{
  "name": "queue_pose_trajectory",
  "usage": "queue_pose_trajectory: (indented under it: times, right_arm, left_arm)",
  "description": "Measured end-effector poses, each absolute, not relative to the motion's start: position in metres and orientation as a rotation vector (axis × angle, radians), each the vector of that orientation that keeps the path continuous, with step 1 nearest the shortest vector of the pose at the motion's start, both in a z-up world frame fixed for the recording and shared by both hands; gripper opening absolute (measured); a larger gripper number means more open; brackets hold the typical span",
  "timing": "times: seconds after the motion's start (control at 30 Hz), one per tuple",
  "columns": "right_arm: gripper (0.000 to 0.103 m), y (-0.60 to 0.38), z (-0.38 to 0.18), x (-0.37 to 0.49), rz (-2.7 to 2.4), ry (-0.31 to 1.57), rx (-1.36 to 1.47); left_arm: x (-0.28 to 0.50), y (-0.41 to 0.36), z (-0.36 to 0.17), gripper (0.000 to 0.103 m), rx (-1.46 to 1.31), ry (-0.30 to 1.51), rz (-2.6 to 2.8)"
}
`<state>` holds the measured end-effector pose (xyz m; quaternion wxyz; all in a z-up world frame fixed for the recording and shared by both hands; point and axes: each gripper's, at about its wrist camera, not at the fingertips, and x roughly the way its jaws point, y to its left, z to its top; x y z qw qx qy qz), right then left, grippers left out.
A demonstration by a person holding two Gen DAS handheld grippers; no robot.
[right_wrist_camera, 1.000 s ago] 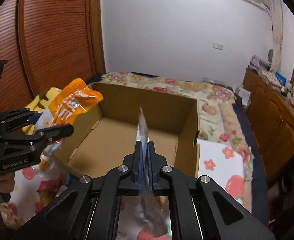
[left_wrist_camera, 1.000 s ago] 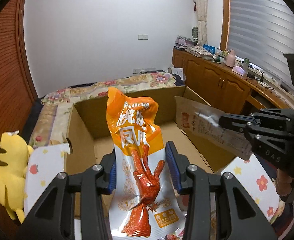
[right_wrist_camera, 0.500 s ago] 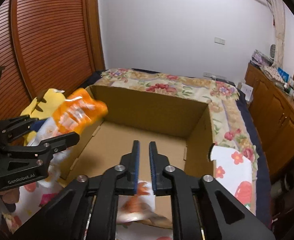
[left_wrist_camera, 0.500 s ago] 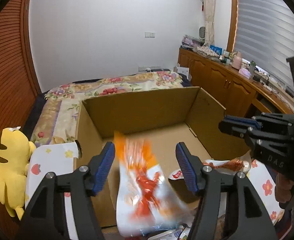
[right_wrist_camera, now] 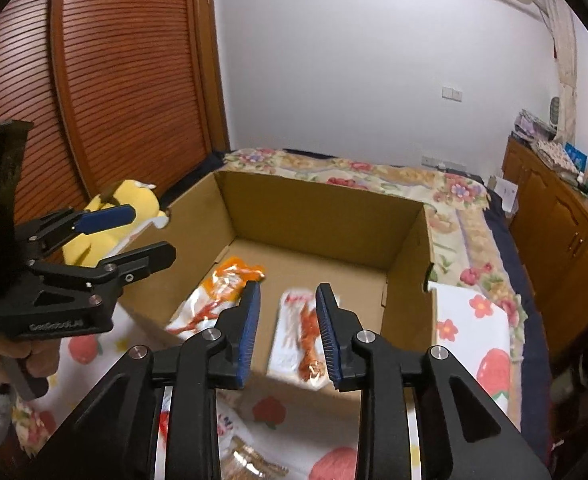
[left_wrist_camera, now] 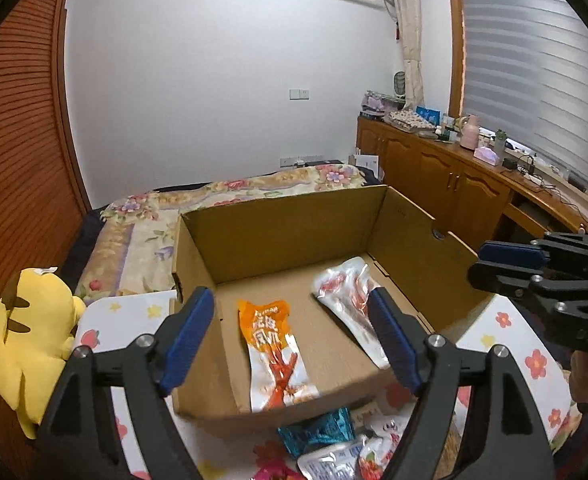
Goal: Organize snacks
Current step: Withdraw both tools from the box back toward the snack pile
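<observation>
An open cardboard box (left_wrist_camera: pixel 294 236) (right_wrist_camera: pixel 322 216) stands on the bed. Inside it lie an orange-topped chicken-feet snack pack (left_wrist_camera: pixel 273 352) (right_wrist_camera: pixel 217 296) and a white snack pack (left_wrist_camera: pixel 354 300) (right_wrist_camera: pixel 304 336), side by side. My left gripper (left_wrist_camera: pixel 294 328) (right_wrist_camera: pixel 133 232) is open and empty above the box's near edge. My right gripper (right_wrist_camera: pixel 287 320) (left_wrist_camera: pixel 482 260) is open and empty, held above the box's near right part. Several more snack packs (left_wrist_camera: pixel 334 444) lie on the sheet in front of the box.
A yellow plush toy (left_wrist_camera: pixel 29 336) (right_wrist_camera: pixel 113 216) lies left of the box. A floral sheet (right_wrist_camera: pixel 474 328) covers the bed. A wooden cabinet (left_wrist_camera: pixel 446 184) with clutter runs along the right wall. A slatted wooden door (right_wrist_camera: pixel 113 80) is at the left.
Both grippers opened and let go of their packs. The orange pack and the white pack dropped into the box and now lie flat. Both grippers rose and widened.
</observation>
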<state>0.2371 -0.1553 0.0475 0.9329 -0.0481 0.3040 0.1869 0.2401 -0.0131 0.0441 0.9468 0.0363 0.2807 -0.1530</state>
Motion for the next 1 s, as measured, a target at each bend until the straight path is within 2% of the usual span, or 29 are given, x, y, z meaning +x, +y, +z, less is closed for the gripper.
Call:
queue_pose_trajectory:
  times: [0.07,0.17,0.3,0.37,0.43,0.57,1.0]
  right_arm:
    - [0.033,-0.158,0.049,0.222,0.391,0.601,-0.097]
    - [0.037,-0.160,0.049,0.205,0.390,0.588,-0.084]
    - [0.041,-0.164,0.044,0.181,0.378,0.562,-0.076]
    - [0.052,-0.164,0.039,0.170,0.371,0.552,-0.080]
    - [0.058,-0.163,0.033,0.160,0.363,0.547,-0.088]
    - [0.069,-0.163,0.020,0.142,0.347,0.536,-0.102]
    - [0.069,-0.174,-0.026,0.120,0.335,0.595,-0.089]
  left_arm:
    - [0.231,-0.013,0.044,0.081,0.081,0.565,-0.307]
    - [0.217,-0.015,0.046,0.089,0.103,0.537,-0.298]
    - [0.198,-0.014,0.046,0.092,0.131,0.501,-0.297]
    - [0.189,-0.013,0.045,0.094,0.136,0.484,-0.292]
    - [0.180,-0.011,0.042,0.103,0.126,0.474,-0.289]
    - [0.160,-0.009,0.031,0.103,0.090,0.475,-0.307]
    - [0.126,-0.014,-0.009,0.103,0.078,0.534,-0.315]
